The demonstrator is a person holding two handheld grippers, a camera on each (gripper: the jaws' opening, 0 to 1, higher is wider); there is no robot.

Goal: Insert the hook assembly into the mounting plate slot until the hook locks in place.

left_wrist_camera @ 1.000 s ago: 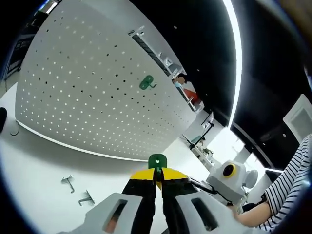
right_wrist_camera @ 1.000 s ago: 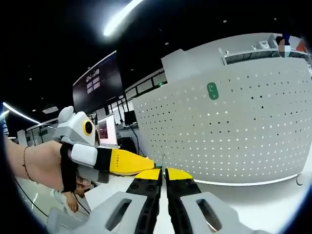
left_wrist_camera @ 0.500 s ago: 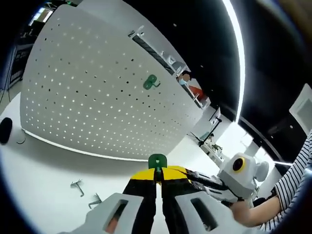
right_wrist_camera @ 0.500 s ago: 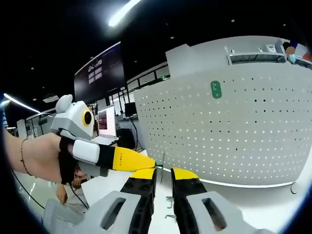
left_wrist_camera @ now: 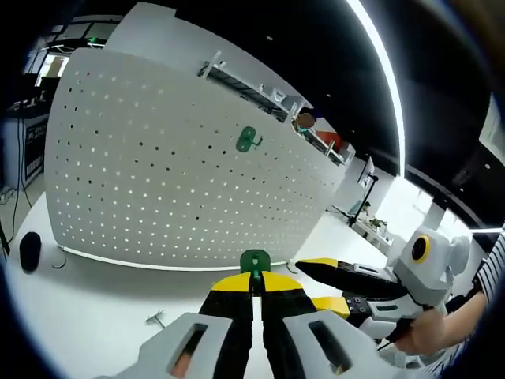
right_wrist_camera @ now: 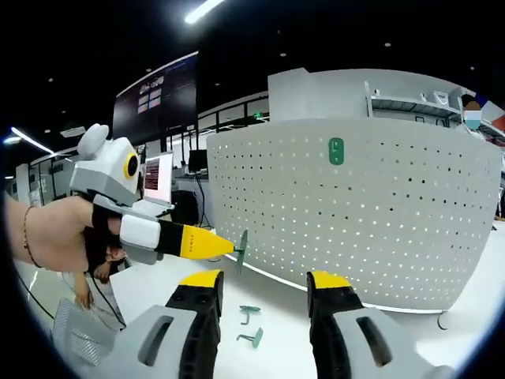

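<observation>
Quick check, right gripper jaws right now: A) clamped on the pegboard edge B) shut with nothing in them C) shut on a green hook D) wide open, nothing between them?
D. In the right gripper view the right gripper has its yellow-tipped jaws spread wide apart, with only the white table showing in the gap; the green hook sits at the tip of the left gripper.

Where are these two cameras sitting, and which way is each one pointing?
Left gripper view: rides on the left gripper, facing the white pegboard; its jaws pinch a green hook.
Right gripper view: rides on the right gripper, jaws apart, facing the pegboard too; a hand shows.
Shared: the pegboard and its mounted green hook.
</observation>
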